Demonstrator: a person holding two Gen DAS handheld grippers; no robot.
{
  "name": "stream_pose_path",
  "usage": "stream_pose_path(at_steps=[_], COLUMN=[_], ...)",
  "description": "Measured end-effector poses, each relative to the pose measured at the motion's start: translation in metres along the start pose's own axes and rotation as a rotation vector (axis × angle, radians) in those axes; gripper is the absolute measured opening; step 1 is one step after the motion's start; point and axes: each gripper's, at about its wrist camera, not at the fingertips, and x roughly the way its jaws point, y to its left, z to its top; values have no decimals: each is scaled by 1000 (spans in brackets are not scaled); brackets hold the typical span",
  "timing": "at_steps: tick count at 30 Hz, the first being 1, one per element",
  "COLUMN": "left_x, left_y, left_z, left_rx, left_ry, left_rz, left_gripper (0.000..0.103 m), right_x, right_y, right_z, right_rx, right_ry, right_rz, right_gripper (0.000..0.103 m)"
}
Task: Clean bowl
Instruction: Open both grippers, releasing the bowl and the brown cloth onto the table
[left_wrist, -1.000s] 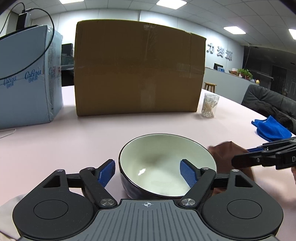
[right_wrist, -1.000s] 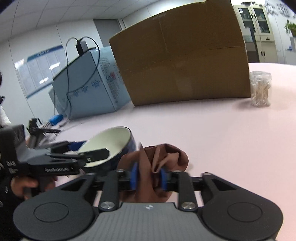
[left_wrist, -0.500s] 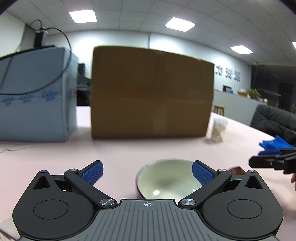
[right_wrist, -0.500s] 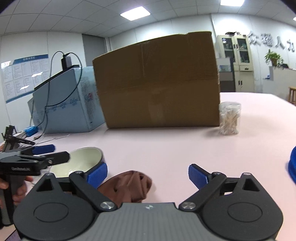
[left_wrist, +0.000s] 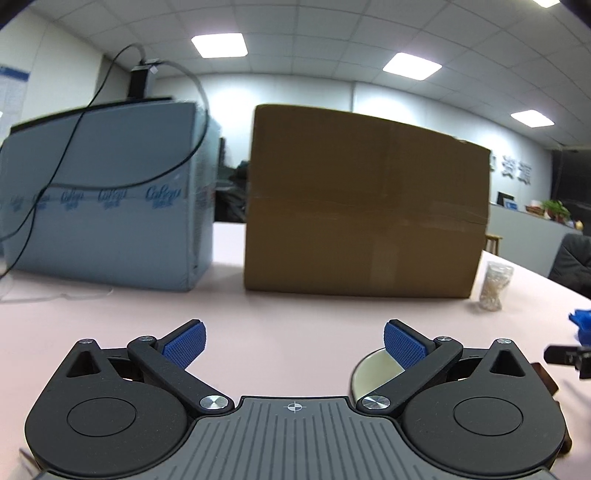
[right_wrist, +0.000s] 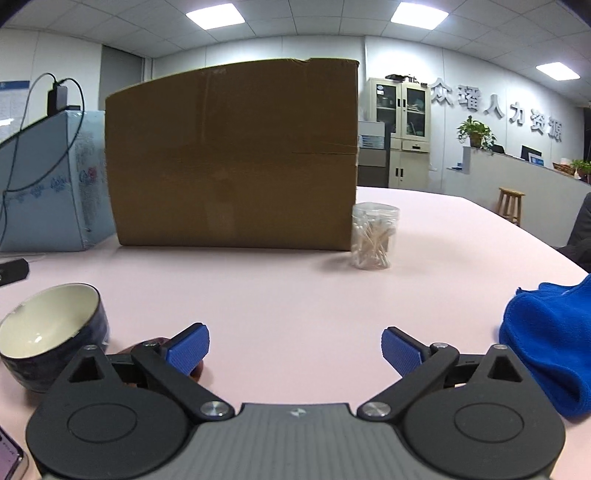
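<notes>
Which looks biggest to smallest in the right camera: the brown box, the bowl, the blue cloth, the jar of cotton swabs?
1. Brown box
2. Blue cloth and bowl: look alike; both cut off and near the camera
3. Jar of cotton swabs, though it stands farther back

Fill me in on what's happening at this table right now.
A person with a handheld gripper in each hand is working on cleaning a bowl. At this moment neither holds anything: the left gripper and right gripper both have their fingers spread wide over bare pink table. The bowl stands upright, its cream inside showing. A brown cloth lies on the table beside it, mostly hidden behind the right gripper's left finger. A blue cloth sits untouched off to the right.
</notes>
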Motion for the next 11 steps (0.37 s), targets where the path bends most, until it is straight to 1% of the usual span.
stream_pose_path(at_steps=[4, 7, 11], left_x=[6, 10, 14], left_y=[4, 6, 9], left_z=[0, -1, -2], left_rx=[-8, -16, -30], left_ry=[43, 64, 85], left_rz=[44, 62, 88], left_gripper=[103, 103, 103], right_x=[7, 15, 24], right_y=[3, 5, 7], right_z=[-1, -2, -2], right_rx=[-14, -28, -37], right_ry=[26, 66, 97], right_rz=[-43, -76, -85], right_gripper=[102, 102, 102])
